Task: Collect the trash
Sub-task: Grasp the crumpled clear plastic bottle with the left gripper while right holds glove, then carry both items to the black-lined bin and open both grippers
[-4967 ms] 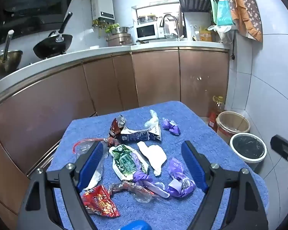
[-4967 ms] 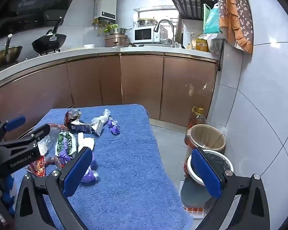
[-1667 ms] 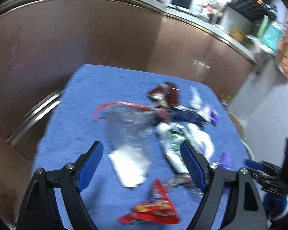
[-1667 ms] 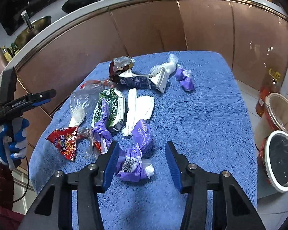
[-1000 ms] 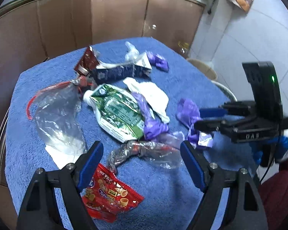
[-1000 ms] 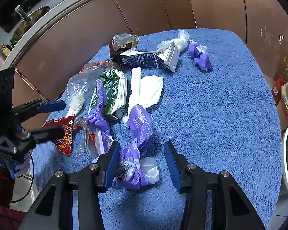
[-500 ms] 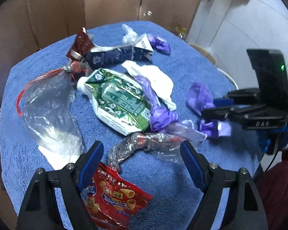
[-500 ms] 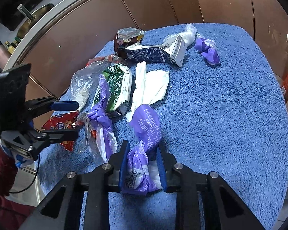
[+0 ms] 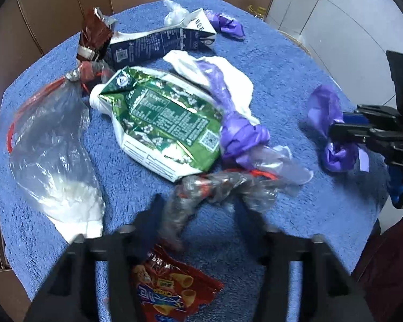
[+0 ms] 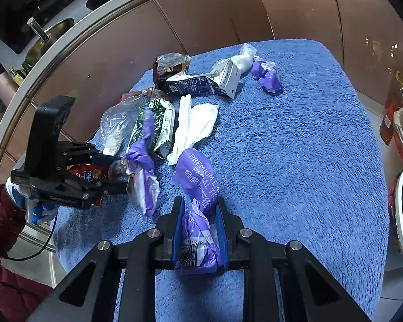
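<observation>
The right hand-held gripper [image 10: 198, 230] is clamped on the purple wrapper [image 10: 198, 187] for binning. The left hand-held gripper [image 9: 201, 214], blurred, has been closing around the clear wrapper [image 9: 217, 187]; contact unclear.

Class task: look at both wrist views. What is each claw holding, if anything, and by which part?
Right claw: shut on the purple tissue wrapper, pinching its near, crumpled end. Left claw: jaws just closing around the twisted clear plastic wrapper; blur hides whether they grip it.
</observation>
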